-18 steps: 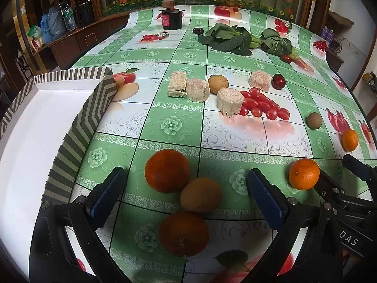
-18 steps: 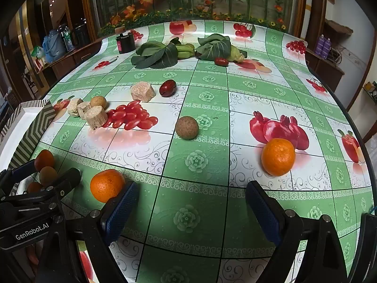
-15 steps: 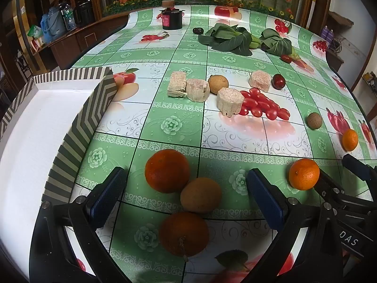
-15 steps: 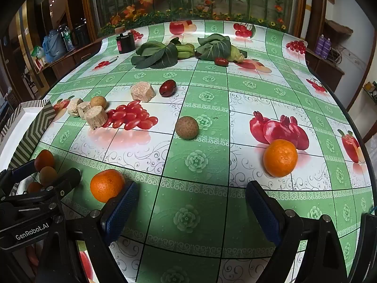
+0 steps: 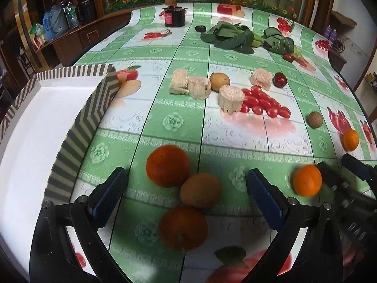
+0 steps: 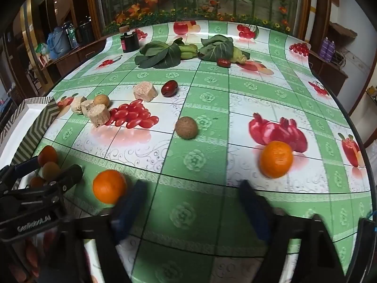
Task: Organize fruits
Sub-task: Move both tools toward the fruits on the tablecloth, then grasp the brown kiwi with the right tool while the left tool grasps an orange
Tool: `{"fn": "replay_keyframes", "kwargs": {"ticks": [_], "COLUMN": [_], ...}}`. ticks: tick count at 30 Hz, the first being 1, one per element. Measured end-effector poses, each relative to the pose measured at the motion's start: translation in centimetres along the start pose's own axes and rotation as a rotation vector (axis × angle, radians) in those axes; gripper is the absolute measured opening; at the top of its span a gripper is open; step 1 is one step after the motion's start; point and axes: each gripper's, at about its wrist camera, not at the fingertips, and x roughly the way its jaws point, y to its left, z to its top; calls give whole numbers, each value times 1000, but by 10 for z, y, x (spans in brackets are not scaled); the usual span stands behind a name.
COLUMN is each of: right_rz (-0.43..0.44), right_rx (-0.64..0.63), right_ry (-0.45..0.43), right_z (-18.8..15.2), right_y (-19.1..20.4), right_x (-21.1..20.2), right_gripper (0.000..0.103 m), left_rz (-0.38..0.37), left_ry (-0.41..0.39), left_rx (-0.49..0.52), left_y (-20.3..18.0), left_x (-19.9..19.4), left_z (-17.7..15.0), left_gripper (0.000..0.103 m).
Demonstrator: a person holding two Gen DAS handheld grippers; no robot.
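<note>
The left gripper (image 5: 186, 188) stands wide open, holding nothing; two oranges (image 5: 168, 165) and a brown fruit (image 5: 200, 193) lie between its fingers; the right gripper (image 6: 188, 202) gapes empty over bare tablecloth (image 6: 195, 212), an orange (image 6: 109, 186) beside its left finger; the striped box (image 5: 77, 132) sits at the table's left edge.

I see my right gripper (image 6: 188, 210) with jaws spread wide over bare tablecloth (image 6: 195, 184), nothing between them. One orange (image 6: 109, 189) sits just beside its left finger; another orange (image 6: 276, 162) lies ahead, right.
</note>
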Motion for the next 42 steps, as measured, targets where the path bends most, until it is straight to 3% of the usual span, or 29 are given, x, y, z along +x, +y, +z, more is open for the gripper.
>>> {"fn": "replay_keyframes", "kwargs": {"ticks": [7,12,15,21,32,38,42], "right_rz": [106,143,148,207,232,233,212], "right_rx": [63,34,16,53,-68,-90,-112], "right_ry": [-67,-129,-128,-102,-33,1,16], "right_z": [-8,-14,-20,-20,33,49,50], "right_y": [-26,-30,-34,-47,-24,-21,-21], "right_x": [-29,-50,-54,-51,-4,24,30], "right_gripper": [68,68,68,60,46,41,31], "left_rz": [-18,-55,-68,-130,-127,-109,-119], "left_ry": [-44,-57,-94,-85,-70,-68,-63], "left_rx": [13,32,43,98,132,159,181], "left_y": [3,6,5,-12,-30,-41,-49], "left_x": [-26,-42,-52,-58,-49,-41,-36], "left_z": [-4,-12,-17,-20,-21,-14,-12], "left_gripper": [101,101,101,101,101,101,101]}}
